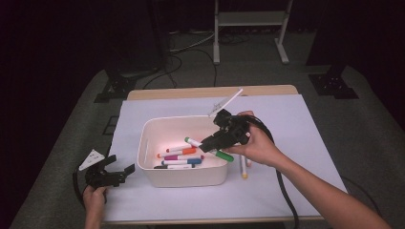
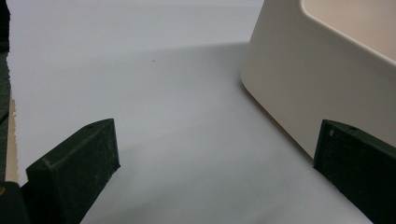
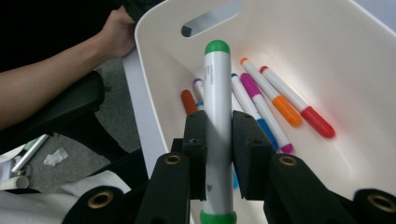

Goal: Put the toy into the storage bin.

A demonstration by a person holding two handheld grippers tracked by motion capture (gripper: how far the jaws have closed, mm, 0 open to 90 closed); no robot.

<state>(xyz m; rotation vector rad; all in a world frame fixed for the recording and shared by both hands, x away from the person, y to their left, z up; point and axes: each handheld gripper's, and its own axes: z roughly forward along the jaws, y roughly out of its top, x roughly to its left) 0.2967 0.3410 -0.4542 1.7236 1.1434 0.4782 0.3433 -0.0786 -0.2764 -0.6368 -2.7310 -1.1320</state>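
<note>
A cream bin stands on the white sheet and holds several markers, among them orange, red, blue and purple ones. My right gripper hovers over the bin's right rim, shut on a green-capped white marker that points into the bin. Another marker with a yellow tip lies on the sheet just right of the bin. My left gripper rests low on the sheet at the bin's left front corner, open with nothing between its jaws.
The bin's wall stands close on the right in the left gripper view. White sheet covers the table. A cable trails from each gripper. The metal legs of a stand are on the floor behind the table.
</note>
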